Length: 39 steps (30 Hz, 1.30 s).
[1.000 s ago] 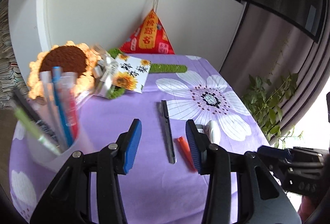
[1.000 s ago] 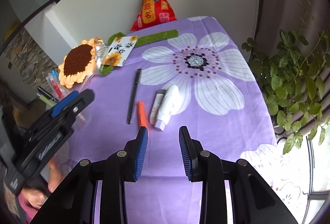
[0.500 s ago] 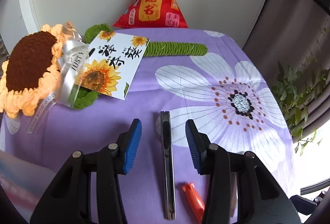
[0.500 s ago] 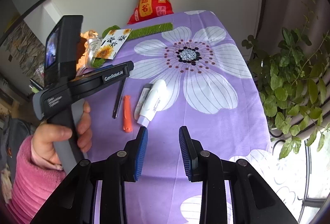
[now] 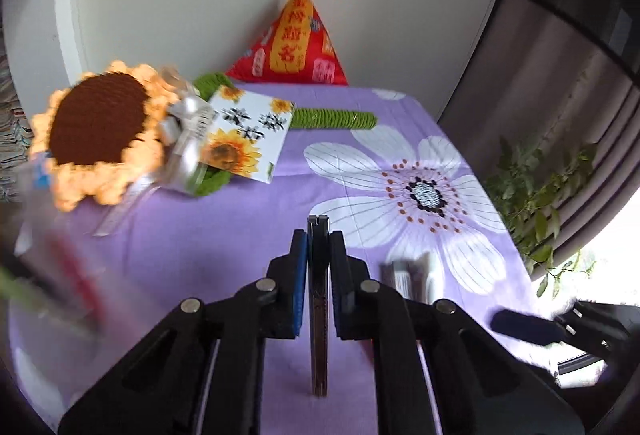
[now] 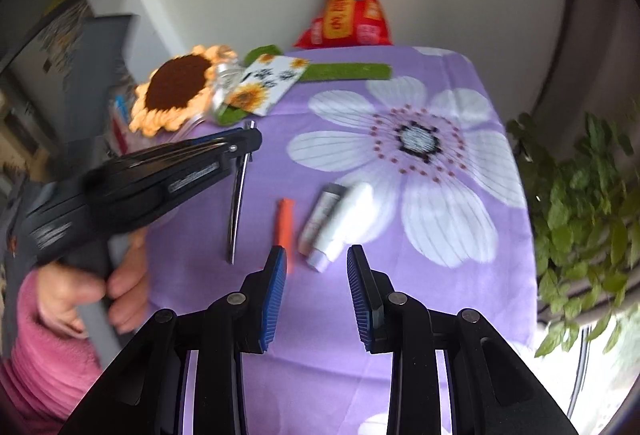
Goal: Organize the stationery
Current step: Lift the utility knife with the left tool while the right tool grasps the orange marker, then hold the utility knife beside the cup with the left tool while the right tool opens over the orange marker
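My left gripper (image 5: 319,237) is shut on a slim black utility knife (image 5: 319,299) and holds it above the purple flowered tablecloth (image 5: 224,235). In the right wrist view the left gripper (image 6: 246,139) grips the knife (image 6: 237,203) near its far end, and the knife hangs down tilted. My right gripper (image 6: 316,255) is open and empty above the cloth. Just beyond it lie an orange pen (image 6: 285,223), a grey stick (image 6: 322,211) and a white tube (image 6: 347,217). A clear pen cup (image 5: 52,275) shows blurred at the left.
A crocheted sunflower (image 5: 98,131) with a sunflower card (image 5: 248,137) and green stem (image 5: 334,119) lies at the back left. A red pyramid cushion (image 5: 296,47) leans on the wall. A leafy plant (image 6: 592,203) stands beyond the table's right edge.
My left gripper has shut on the black knife and lifted it off the cloth. The right gripper has moved forward toward the orange pen and white tube.
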Motion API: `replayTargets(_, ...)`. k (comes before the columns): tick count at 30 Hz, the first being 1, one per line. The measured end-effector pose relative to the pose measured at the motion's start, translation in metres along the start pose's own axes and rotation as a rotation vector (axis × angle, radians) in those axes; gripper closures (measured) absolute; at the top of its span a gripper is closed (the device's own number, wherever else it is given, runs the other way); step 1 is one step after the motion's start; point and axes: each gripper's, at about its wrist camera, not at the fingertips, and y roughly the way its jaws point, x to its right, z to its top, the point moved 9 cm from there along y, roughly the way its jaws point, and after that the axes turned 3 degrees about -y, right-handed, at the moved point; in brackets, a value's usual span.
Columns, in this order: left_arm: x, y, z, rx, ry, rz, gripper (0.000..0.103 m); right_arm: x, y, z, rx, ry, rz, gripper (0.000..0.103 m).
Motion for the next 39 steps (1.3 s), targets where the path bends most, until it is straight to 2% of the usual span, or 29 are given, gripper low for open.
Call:
replayTargets(3, -0.012, -0.040, -0.012, 0.033, -0.027, -0.013, 0.094, -0.021, 0.017, 0.010, -0.029, -0.083, 0.025, 0.072)
replayTargets(6, -0.026, -0.069, -0.022, 0.060, -0.052, -0.026, 0.094, -0.035, 0.038, 0.020, -0.067, -0.147, 0.000, 0.072)
replayTargets(10, -0.037, -0.087, -0.028, 0.103, -0.061, 0.001, 0.094, -0.046, 0.064, 0.028, -0.127, -0.201, -0.032, 0.072)
replayTargets(13, -0.042, -0.102, -0.031, 0.126, -0.070, -0.013, 0.094, -0.046, 0.081, 0.027, -0.199, -0.220, -0.106, 0.072)
replayTargets(18, -0.042, -0.116, -0.030, 0.152, -0.068, -0.025, 0.094, -0.042, 0.096, 0.022, -0.265, -0.202, -0.142, 0.072)
replayTargets(26, -0.043, -0.124, -0.030, 0.161, -0.072, -0.053, 0.094, -0.032, 0.088, 0.029, -0.247, -0.171, -0.158, 0.072)
replayTargets(31, -0.042, -0.126, -0.032, 0.158, -0.071, -0.059, 0.094, -0.032, 0.108, 0.023, -0.318, -0.179, -0.117, 0.071)
replayTargets(35, -0.045, -0.129, -0.034, 0.160, -0.081, -0.058, 0.094, -0.036, 0.106, 0.031, -0.277, -0.199, -0.135, 0.071)
replayTargets(37, -0.046, -0.131, -0.034, 0.165, -0.083, -0.058, 0.094, -0.038, 0.103, 0.032, -0.273, -0.212, -0.147, 0.089)
replayTargets(39, -0.047, -0.133, -0.033, 0.168, -0.086, -0.058, 0.094, -0.041, 0.096, 0.033, -0.250, -0.219, -0.163, 0.090)
